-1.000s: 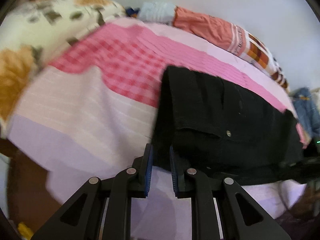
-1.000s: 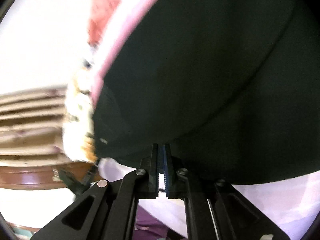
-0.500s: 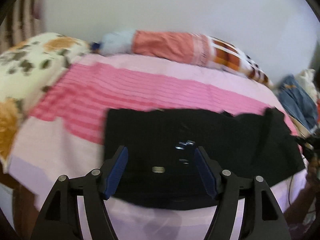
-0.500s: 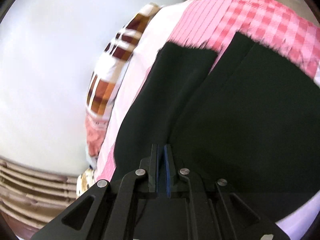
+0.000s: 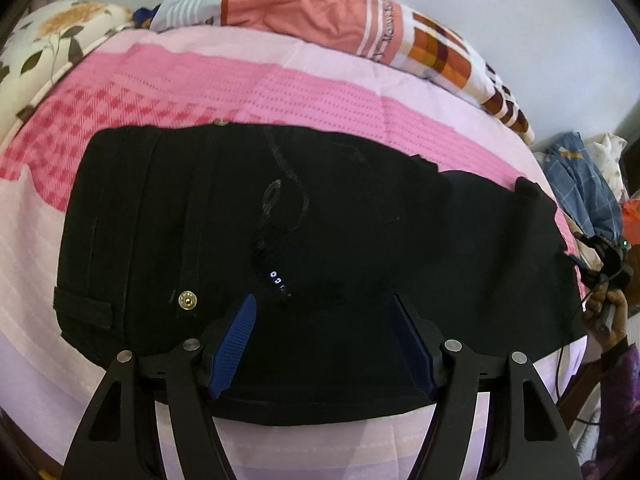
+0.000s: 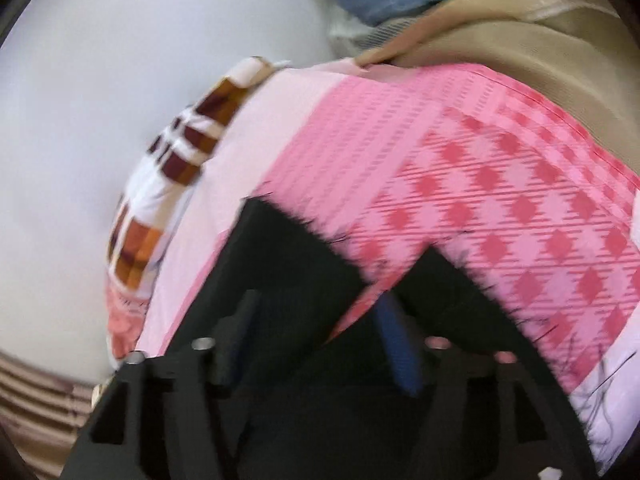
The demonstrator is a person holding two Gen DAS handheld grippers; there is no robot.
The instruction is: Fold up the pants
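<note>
the black pants [image 5: 304,248] are lying flat across the pink bedspread [image 5: 280,88], a soft woven sheet with checked and ribbed bands. the cloth is matte and heavy, with a brass button [image 5: 187,301] shining near the waistband and a belt loop jutting at the left edge. the left gripper [image 5: 324,344] is hovering over them, its ribbed blue pads [image 5: 234,344] spread wide and gripping nothing. the right gripper [image 6: 320,344] is blurred, its jaws opening above the frayed hems [image 6: 304,224], nothing pinched between them. a rumpled orange blanket [image 5: 312,16] is bunching along the wall.
</note>
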